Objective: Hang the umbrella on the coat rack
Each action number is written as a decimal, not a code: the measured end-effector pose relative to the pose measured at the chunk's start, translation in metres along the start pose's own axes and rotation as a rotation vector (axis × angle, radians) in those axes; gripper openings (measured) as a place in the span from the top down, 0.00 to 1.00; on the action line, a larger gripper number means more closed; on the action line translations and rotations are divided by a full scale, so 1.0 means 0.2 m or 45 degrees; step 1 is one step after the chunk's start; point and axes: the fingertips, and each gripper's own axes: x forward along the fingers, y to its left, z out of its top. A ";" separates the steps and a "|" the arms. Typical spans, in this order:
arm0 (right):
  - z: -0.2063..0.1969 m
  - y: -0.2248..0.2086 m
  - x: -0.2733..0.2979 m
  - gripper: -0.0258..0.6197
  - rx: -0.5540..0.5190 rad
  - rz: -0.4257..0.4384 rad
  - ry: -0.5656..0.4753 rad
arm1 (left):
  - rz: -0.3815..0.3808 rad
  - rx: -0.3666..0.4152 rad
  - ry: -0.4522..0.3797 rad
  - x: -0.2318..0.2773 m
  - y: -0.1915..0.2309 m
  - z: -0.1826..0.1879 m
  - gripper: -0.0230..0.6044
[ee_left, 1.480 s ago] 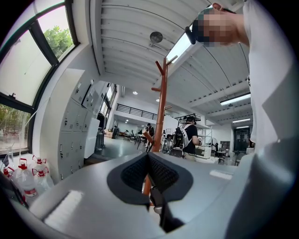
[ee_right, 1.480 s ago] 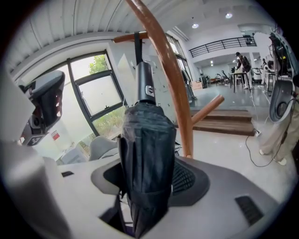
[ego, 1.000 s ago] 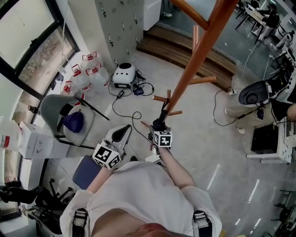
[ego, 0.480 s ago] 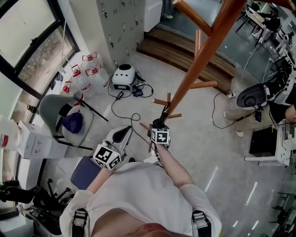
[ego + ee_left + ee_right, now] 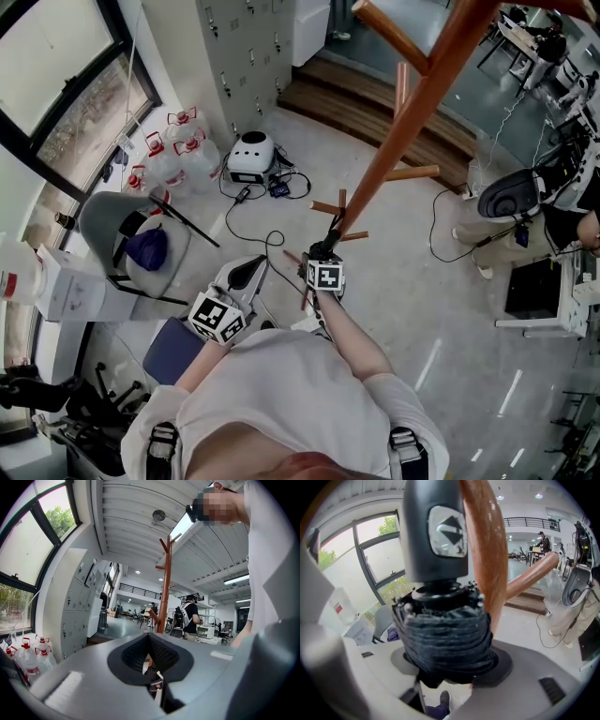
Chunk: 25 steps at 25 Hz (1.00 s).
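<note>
Umbrella (image 5: 445,634) is judged light, soft in its folded cloth and stiff only at the handle (image 5: 436,531), so hold is best taken round the packed bundle. It is seen as dark pleated fabric under a black handle, clamped in the right claw (image 5: 450,667), with the rack (image 5: 485,550) pole just beside that claw. The left claw (image 5: 149,641) is closed on nothing.
</note>
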 end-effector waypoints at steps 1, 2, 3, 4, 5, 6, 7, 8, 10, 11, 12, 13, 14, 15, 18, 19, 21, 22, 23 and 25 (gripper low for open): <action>0.00 0.01 0.00 0.56 0.012 0.018 -0.007 | 0.001 -0.001 -0.001 0.00 0.00 0.00 0.95; 0.01 0.02 -0.01 0.51 0.027 0.033 -0.021 | 0.002 -0.002 -0.003 0.00 0.00 0.00 0.95; 0.03 0.02 -0.02 0.47 0.041 0.036 -0.038 | 0.002 -0.003 -0.004 0.00 0.00 0.00 0.95; 0.04 0.02 -0.05 0.45 0.052 0.029 -0.057 | 0.002 -0.003 -0.005 0.00 0.00 0.00 0.95; 0.05 0.02 -0.07 0.45 0.062 0.019 -0.077 | 0.001 -0.003 -0.006 0.00 0.00 0.01 0.95; 0.06 0.01 -0.10 0.44 0.072 0.011 -0.096 | 0.000 -0.003 -0.008 0.00 0.00 0.00 0.95; 0.07 0.00 -0.14 0.44 0.084 0.006 -0.115 | -0.001 -0.003 -0.010 0.00 0.00 0.00 0.95; 0.08 0.00 -0.17 0.44 0.098 0.005 -0.135 | -0.002 -0.002 -0.011 0.00 -0.01 0.00 0.95; 0.10 -0.01 -0.26 0.44 0.133 0.010 -0.175 | -0.004 -0.001 -0.013 0.00 -0.01 0.00 0.95; 0.12 -0.02 -0.31 0.44 0.151 0.011 -0.198 | -0.006 -0.001 -0.014 0.01 -0.01 0.00 0.95; 0.14 -0.03 -0.37 0.44 0.162 0.009 -0.226 | -0.007 0.000 -0.015 0.01 -0.01 0.00 0.95; 0.16 -0.03 -0.43 0.44 0.165 0.005 -0.259 | -0.010 0.001 -0.016 0.01 -0.01 0.01 0.95; 0.19 -0.04 -0.49 0.44 0.157 -0.001 -0.296 | -0.013 0.002 -0.019 0.01 -0.01 0.01 0.95; 0.23 -0.04 -0.56 0.44 0.140 -0.006 -0.336 | -0.016 0.003 -0.022 0.02 -0.01 0.01 0.95; 0.34 -0.04 -0.74 0.44 0.060 -0.014 -0.450 | -0.028 0.012 -0.033 0.04 -0.02 0.03 0.95; 0.38 -0.04 -0.80 0.44 0.035 -0.012 -0.487 | -0.033 0.017 -0.037 0.05 -0.02 0.04 0.95; 0.46 -0.02 -0.92 0.44 -0.013 -0.007 -0.565 | -0.040 0.023 -0.044 0.06 -0.03 0.06 0.95; 0.49 -0.01 -0.98 0.45 -0.040 -0.006 -0.611 | -0.043 0.020 -0.047 0.06 -0.04 0.06 0.95; 0.53 0.01 -1.05 0.48 -0.070 -0.006 -0.662 | -0.044 0.011 -0.049 0.06 -0.04 0.06 0.95; 0.58 0.04 -1.17 0.69 -0.132 -0.006 -0.774 | -0.043 -0.004 -0.053 0.07 -0.05 0.06 0.95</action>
